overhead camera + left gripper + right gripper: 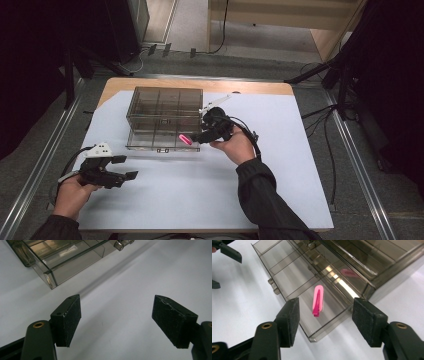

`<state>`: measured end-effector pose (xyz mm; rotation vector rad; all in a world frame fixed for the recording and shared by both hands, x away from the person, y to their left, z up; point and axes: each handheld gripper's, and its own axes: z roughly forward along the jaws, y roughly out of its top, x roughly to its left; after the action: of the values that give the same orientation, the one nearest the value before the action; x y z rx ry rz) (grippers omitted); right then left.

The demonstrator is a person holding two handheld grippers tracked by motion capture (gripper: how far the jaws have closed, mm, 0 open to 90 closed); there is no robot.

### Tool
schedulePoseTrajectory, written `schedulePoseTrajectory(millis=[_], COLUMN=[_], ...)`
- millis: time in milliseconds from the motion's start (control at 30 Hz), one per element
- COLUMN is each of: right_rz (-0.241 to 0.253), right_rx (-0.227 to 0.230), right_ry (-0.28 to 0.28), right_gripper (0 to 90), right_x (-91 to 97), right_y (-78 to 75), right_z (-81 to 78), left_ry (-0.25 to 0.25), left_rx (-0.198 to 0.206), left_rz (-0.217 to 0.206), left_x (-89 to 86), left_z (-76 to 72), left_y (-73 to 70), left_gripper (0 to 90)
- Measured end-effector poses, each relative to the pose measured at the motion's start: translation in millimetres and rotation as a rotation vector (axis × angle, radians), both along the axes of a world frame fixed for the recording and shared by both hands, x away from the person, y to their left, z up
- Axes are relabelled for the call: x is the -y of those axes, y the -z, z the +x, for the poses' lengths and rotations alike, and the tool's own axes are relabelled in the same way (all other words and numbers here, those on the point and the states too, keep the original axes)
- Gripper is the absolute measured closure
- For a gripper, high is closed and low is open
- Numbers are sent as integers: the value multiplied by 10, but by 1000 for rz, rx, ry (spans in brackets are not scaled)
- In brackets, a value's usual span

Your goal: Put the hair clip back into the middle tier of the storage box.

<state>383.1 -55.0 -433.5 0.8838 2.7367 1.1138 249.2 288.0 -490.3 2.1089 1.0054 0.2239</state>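
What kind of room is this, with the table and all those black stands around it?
Probably a lab or recording studio rather than a home. A person works handheld grippers, left gripper and right gripper, over a white-covered table ringed by black stands, floor rails and trailing cables. A pink clip lies in a clear drawer box.

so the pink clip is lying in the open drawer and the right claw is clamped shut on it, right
Not quite. The pink clip does lie in the open drawer, but the right claw stands open, its pads clear of the clip. The right gripper view shows it.
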Motion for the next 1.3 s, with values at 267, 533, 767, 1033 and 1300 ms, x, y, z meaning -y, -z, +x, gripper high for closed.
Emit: schedulePoseTrajectory(millis=[267, 533, 767, 1033, 1300], right_rz=[0, 16, 24, 36, 23], right_rx=[13, 17, 12, 10, 3], right_ry=[20, 49, 86, 141, 155], right_gripper=[367, 335, 337, 325, 298], right_x=[140, 332, 481, 679, 772], right_y=[-3, -12, -6, 33, 110], right_z=[-20, -7, 32, 105, 145], left_ry=[0, 8, 16, 7, 6], left_rx=[6, 4, 8, 5, 6], left_rz=[2, 4, 3, 0, 2], left_x=[30, 35, 51, 37, 38], left_z=[29, 51, 51, 53, 53], left_y=[4, 0, -11, -4, -6], left_gripper=[243, 243, 242, 242, 243])
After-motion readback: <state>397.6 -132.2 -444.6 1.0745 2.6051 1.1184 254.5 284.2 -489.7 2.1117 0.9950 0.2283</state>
